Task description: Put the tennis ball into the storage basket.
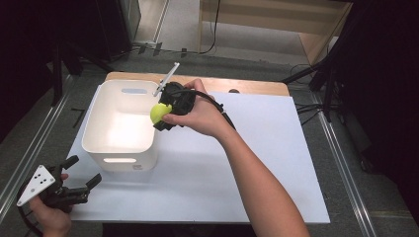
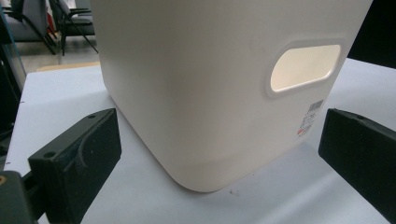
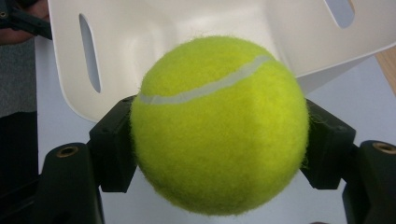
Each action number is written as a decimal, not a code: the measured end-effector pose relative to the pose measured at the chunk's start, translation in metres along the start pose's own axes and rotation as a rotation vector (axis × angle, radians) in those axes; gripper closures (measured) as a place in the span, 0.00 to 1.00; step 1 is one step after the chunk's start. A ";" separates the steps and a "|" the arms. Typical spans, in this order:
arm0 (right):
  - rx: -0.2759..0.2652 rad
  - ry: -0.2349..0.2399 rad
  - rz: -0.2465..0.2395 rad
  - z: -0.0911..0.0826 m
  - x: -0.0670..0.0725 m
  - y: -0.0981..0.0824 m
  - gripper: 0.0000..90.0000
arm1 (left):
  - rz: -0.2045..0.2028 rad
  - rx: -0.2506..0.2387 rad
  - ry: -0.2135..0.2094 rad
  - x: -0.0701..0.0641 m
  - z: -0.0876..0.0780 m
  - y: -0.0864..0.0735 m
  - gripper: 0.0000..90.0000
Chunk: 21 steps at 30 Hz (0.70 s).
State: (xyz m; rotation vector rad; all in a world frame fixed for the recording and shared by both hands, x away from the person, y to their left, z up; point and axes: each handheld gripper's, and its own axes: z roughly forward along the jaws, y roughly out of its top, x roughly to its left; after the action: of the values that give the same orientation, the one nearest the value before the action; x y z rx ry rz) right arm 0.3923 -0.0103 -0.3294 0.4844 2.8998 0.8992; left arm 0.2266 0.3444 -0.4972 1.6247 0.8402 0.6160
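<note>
A fuzzy yellow-green tennis ball (image 3: pixel 219 126) is being pinched between the fingers of the right gripper (image 1: pixel 165 116) and held over the right rim of the white plastic storage bin (image 1: pixel 99 143) on the white worktop (image 1: pixel 222 177). The pick-up is judged done; the release into the bin is left. The left gripper (image 1: pixel 81 186) is being held near the bin's near-left corner, fingers spread and empty.

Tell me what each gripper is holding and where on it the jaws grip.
The right gripper clamps a tennis ball across its middle, one jaw on each side, at the white bin's rim. The left gripper holds nothing; its jaws stand open.
</note>
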 end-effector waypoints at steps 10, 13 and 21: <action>0.001 0.009 -0.012 0.005 0.003 0.012 0.27 | -0.003 -0.001 -0.001 0.000 0.000 0.000 0.00; 0.000 0.011 -0.017 0.006 0.004 0.014 0.27 | -0.002 -0.001 -0.001 0.000 0.000 0.000 0.00; -0.001 0.018 -0.023 0.011 0.007 0.022 0.27 | -0.001 -0.001 -0.003 0.000 0.000 0.000 0.00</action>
State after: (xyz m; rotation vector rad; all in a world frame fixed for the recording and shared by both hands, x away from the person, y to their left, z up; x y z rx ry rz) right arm 0.3930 0.0151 -0.3256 0.4441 2.9144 0.9070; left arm 0.2267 0.3445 -0.4972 1.6238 0.8382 0.6135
